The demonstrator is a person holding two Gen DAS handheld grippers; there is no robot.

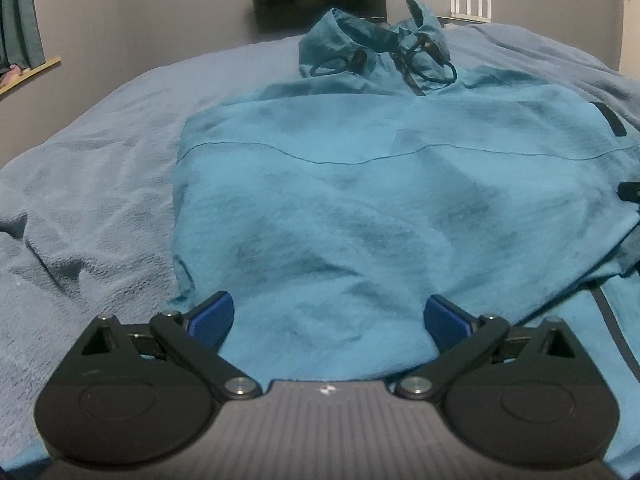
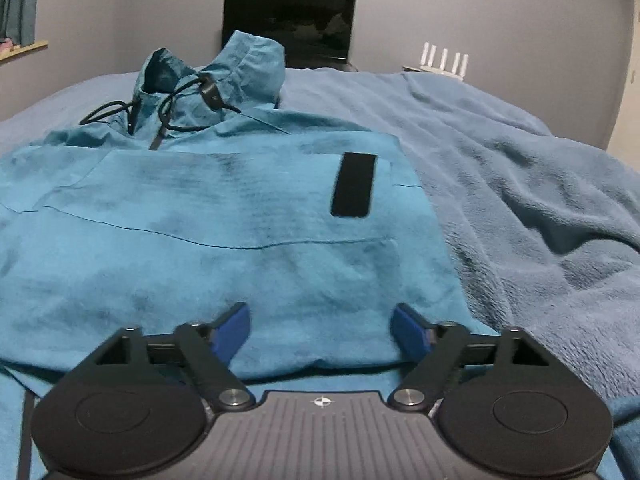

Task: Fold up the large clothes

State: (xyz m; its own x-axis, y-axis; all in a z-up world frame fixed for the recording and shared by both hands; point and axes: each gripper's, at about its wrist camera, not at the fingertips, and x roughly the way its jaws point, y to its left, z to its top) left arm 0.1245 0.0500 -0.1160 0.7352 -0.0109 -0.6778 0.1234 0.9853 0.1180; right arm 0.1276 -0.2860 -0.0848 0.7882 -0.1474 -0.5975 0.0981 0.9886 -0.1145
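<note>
A teal hooded jacket [image 1: 360,200] lies spread on the bed, its hood [image 1: 372,40] and black drawstrings at the far end. A near fold of it lies over the lower layer. My left gripper [image 1: 328,320] hovers open over that fold's near left part, blue pads wide apart with only loose cloth below. In the right wrist view the jacket [image 2: 224,240] shows a black patch [image 2: 354,184] on its right side. My right gripper [image 2: 322,330] is open above the fold's near right edge, nothing pinched between its pads.
A blue fleece blanket [image 2: 520,208] covers the bed under the jacket, rumpled on the left [image 1: 80,200]. A dark monitor [image 2: 290,24] and a white router [image 2: 444,60] stand by the grey far wall. A curtained window sill [image 1: 30,68] sits at left.
</note>
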